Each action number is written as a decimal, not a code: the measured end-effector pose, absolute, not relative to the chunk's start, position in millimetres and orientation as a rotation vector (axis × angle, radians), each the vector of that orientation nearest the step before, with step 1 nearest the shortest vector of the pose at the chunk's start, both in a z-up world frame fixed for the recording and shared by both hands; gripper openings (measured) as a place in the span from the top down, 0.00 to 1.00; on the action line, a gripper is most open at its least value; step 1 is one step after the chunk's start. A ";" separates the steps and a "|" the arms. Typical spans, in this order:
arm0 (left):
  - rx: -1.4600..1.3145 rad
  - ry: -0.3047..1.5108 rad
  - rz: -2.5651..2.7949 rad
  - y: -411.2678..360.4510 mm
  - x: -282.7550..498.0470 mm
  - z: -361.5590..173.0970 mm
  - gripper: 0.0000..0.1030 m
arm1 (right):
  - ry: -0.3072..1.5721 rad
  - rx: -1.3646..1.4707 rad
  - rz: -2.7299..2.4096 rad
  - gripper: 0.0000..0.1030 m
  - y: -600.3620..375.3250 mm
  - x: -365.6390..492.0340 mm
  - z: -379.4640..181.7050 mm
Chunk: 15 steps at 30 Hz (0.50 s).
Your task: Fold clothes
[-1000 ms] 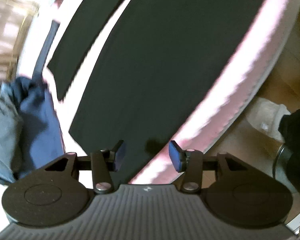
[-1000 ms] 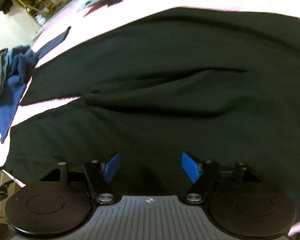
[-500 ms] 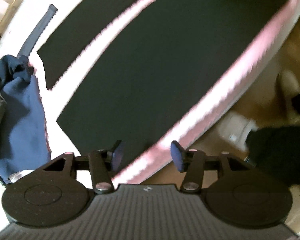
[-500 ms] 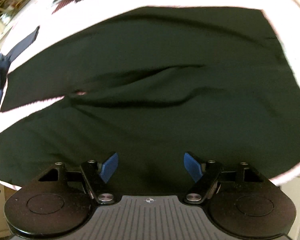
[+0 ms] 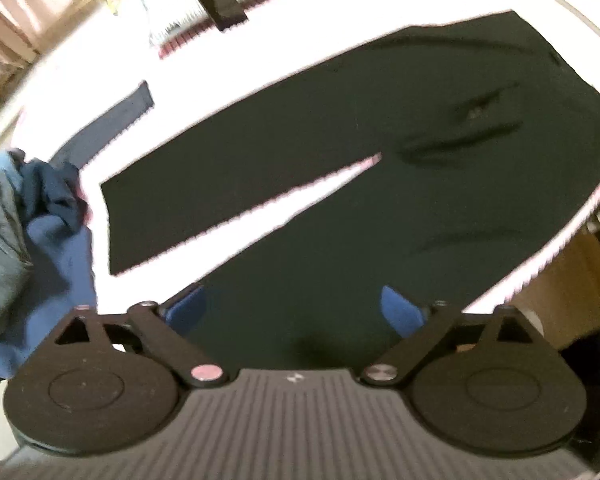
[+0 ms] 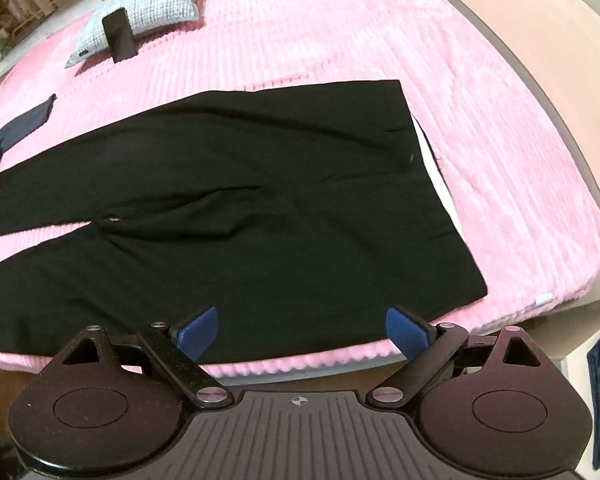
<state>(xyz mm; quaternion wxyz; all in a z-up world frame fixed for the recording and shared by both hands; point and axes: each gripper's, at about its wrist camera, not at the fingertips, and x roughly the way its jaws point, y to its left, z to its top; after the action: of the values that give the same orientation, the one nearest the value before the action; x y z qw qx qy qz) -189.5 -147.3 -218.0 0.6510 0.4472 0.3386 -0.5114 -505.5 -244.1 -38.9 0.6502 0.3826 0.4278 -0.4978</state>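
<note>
Both my tongs are pulling back, revealing more bed. The black trousers (image 6: 240, 200) are lying flat on the pink bedspread (image 6: 480, 100), legs leftward. My left tongs (image 5: 294, 312) and right tongs (image 6: 302, 332) are hovering apart, empty, near the bed's near edge.

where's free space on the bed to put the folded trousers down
The widest bare patch of the pink bedspread lies beyond the waistband of the black trousers, on the right. A smaller bare stretch runs between the trousers and the grey pillow. The left edge is crowded with the heap of blue clothes.
</note>
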 end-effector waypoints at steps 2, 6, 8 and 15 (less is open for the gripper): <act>0.988 0.766 -1.124 -150.6 -199.5 -208.8 0.04 | 0.973 0.875 -1.105 0.09 -249.3 -519.2 -40.4; 0.919 0.795 -1.034 -147.8 -227.7 -189.1 0.03 | 1.019 0.825 -1.049 0.09 -250.6 -540.8 -36.4; 0.865 0.809 -0.997 -143.1 -241.5 -179.6 0.03 | 1.056 0.780 -1.007 0.09 -247.9 -546.1 -34.9; 0.684 0.862 -0.865 -123.2 -282.0 -150.5 0.03 | 1.092 0.707 -0.918 0.09 -235.6 -546.7 -28.3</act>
<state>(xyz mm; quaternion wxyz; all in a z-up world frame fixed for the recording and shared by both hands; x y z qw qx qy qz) -282.0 -123.2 -150.5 0.7649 0.3149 0.3968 -0.3979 -546.7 -235.6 -28.3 0.6996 0.3171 0.4902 -0.4119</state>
